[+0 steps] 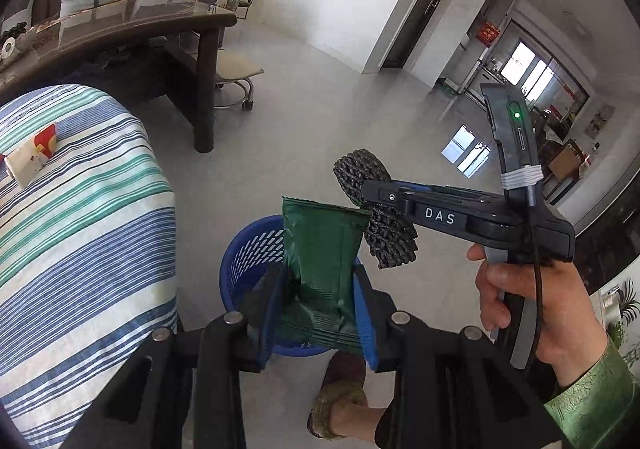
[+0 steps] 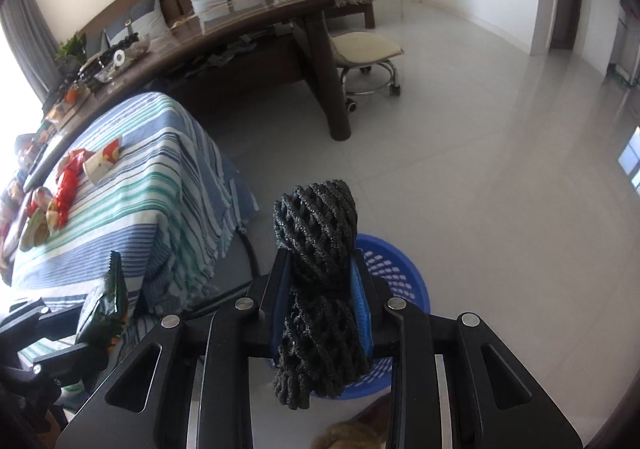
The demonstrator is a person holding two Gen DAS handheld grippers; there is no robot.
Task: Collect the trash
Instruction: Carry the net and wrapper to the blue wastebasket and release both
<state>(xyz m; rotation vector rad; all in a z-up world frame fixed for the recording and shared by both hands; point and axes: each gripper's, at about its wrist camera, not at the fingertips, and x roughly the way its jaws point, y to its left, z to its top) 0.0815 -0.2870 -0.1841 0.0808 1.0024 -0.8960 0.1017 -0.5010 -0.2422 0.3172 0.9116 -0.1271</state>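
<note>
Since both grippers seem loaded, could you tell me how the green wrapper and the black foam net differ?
The green wrapper is flat, glossy foil; the black foam net is a bulky, matte open mesh. The left gripper pinches the wrapper, the right gripper squeezes the net's middle. Both are over the blue basket.

Left wrist view: mounted close behind the left gripper (image 1: 316,305), angled steeply down at the floor, with the blue basket (image 1: 248,249) directly beyond the fingers at 6 o'clock and the striped cloth (image 1: 80,209) at 9 o'clock. Right wrist view: mounted close behind the right gripper (image 2: 320,301), likewise tilted down, basket (image 2: 396,269) at 5 o'clock, cloth (image 2: 132,189) at 9 o'clock. Shared ground: basket, cloth, brown table (image 1: 120,29) and stool (image 1: 236,69) at 11 o'clock; each view also catches the other gripper.
</note>
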